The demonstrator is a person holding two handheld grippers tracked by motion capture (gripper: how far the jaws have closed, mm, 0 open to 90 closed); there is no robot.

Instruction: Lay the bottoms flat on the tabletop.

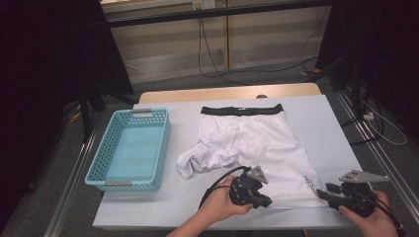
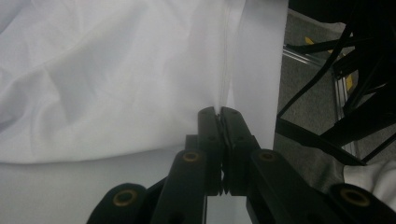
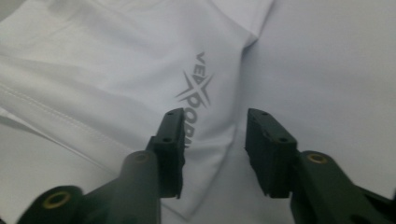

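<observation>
The white cotton boxer shorts with a black waistband (image 1: 249, 143) lie flat on the white table cover (image 1: 326, 123), directly in front of both grippers. The left gripper (image 2: 219, 114) has its jaws pressed together, apparently pinching the near hem. The right gripper (image 3: 212, 135) stands spread over the printed leg corner, holding nothing. If the left one pulls alone, the cloth may bunch or slip out before reaching the light blue plastic basket (image 1: 129, 148), far to its left.

White boxer briefs (image 1: 249, 143) with a black waistband (image 1: 242, 110) and grey logo (image 3: 196, 86), light-blue perforated basket (image 1: 129, 149), pale counter (image 1: 326, 123).
</observation>
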